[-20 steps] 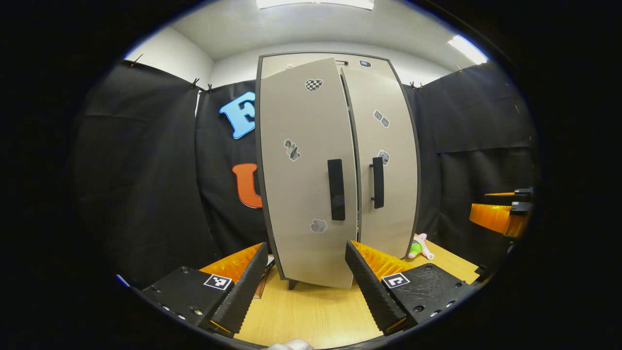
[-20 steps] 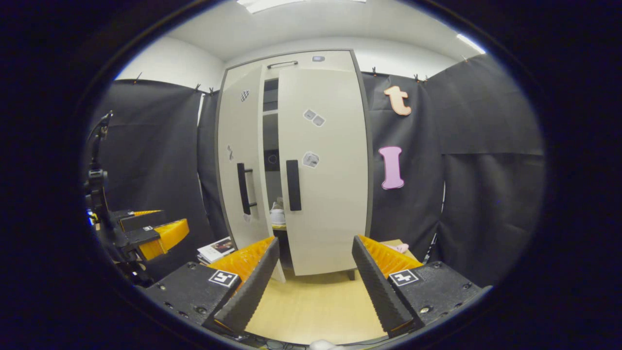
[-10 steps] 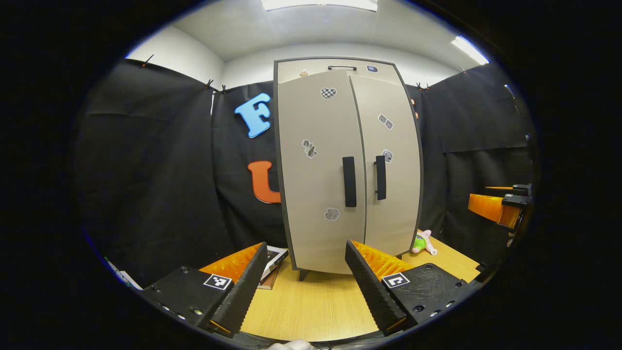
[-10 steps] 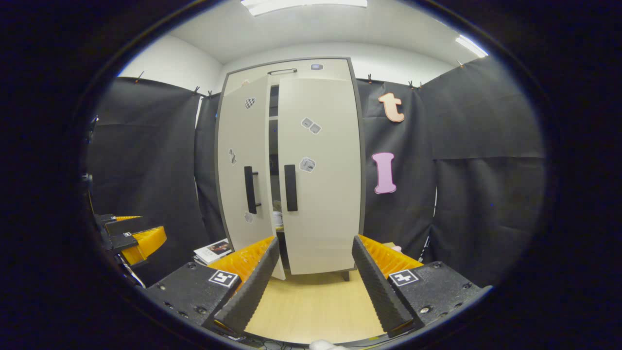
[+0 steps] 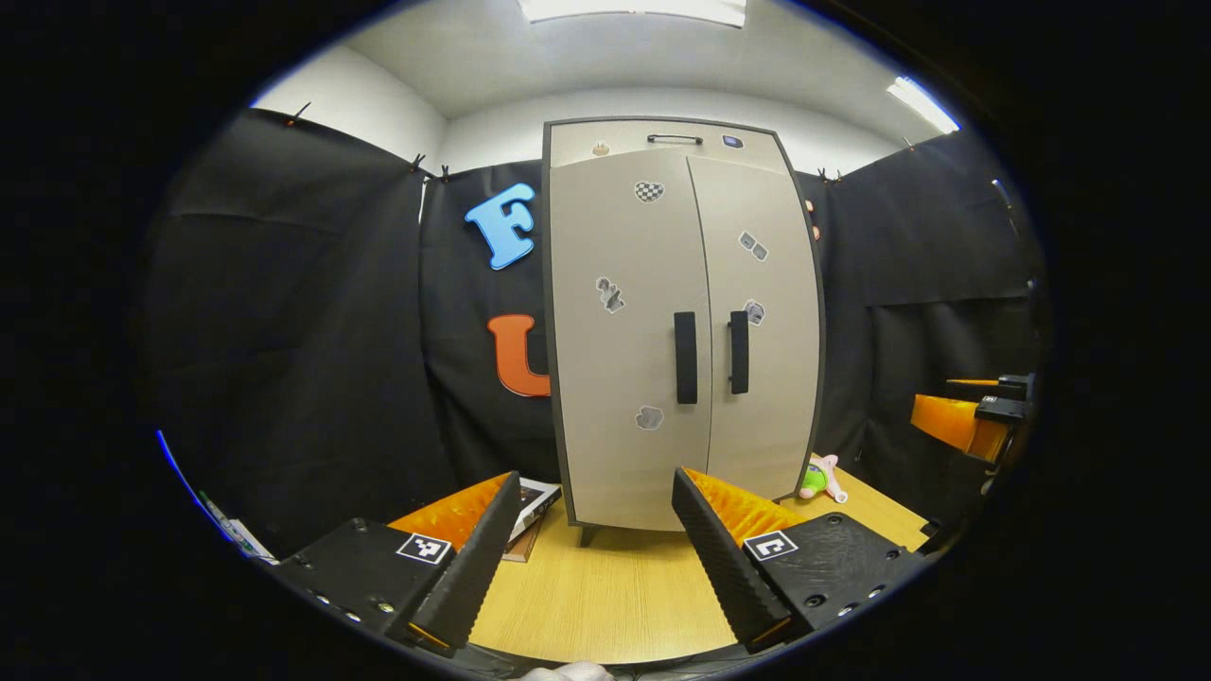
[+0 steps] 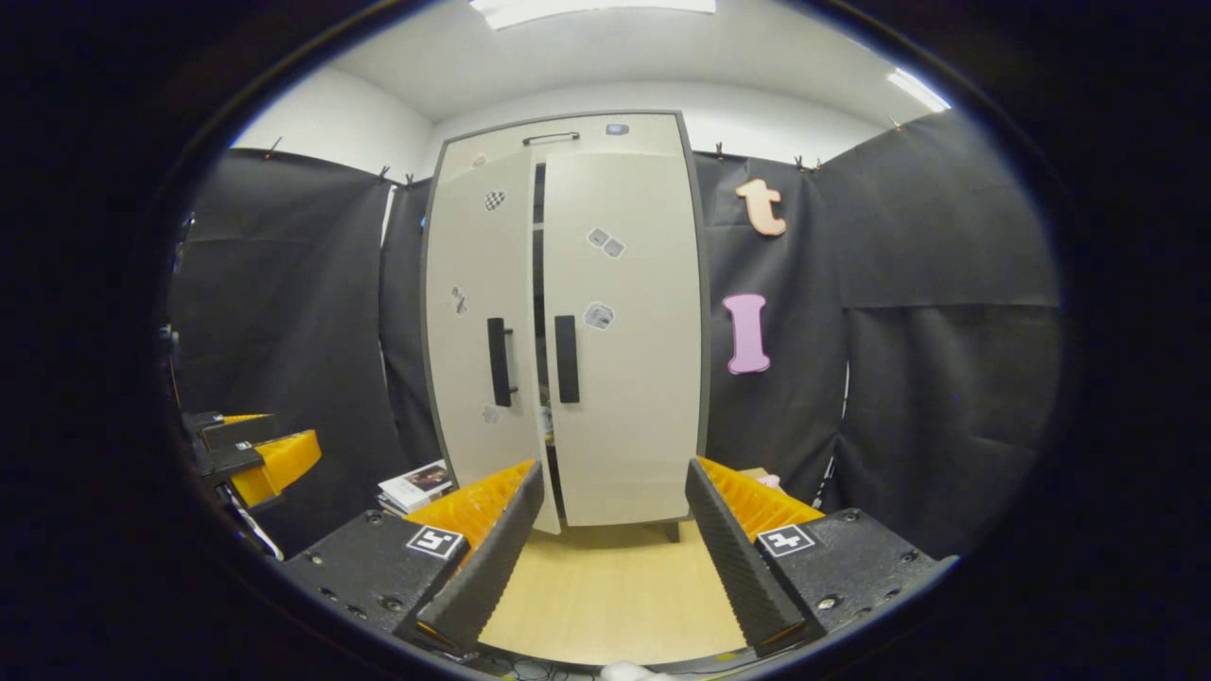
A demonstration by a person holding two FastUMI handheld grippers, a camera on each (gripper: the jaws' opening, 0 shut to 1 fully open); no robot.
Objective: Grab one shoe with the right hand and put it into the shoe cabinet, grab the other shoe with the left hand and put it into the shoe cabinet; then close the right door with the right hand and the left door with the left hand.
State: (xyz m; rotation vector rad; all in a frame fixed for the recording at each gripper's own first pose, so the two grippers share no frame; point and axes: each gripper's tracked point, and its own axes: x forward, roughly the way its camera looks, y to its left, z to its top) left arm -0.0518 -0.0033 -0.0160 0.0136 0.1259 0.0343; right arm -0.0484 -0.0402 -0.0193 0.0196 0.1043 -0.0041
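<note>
My left tongs (image 5: 587, 544) and right tongs (image 6: 610, 544) both gape wide, holding nothing, above the wooden surface (image 6: 605, 596) facing the shoe cabinet (image 5: 681, 331).

**Both grippers apart and holding nothing**

The left gripper (image 5: 587, 544) is level, jaws spread wide with nothing between them. The right gripper (image 6: 610, 539) is posed alike, jaws wide and bare. Each appears off to the side in the other's view, well apart.

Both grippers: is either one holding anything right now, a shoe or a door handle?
Nothing is held. The left gripper and the right gripper both stand open and empty, back from the tall beige two-door shoe cabinet, touching neither black handle.
</note>
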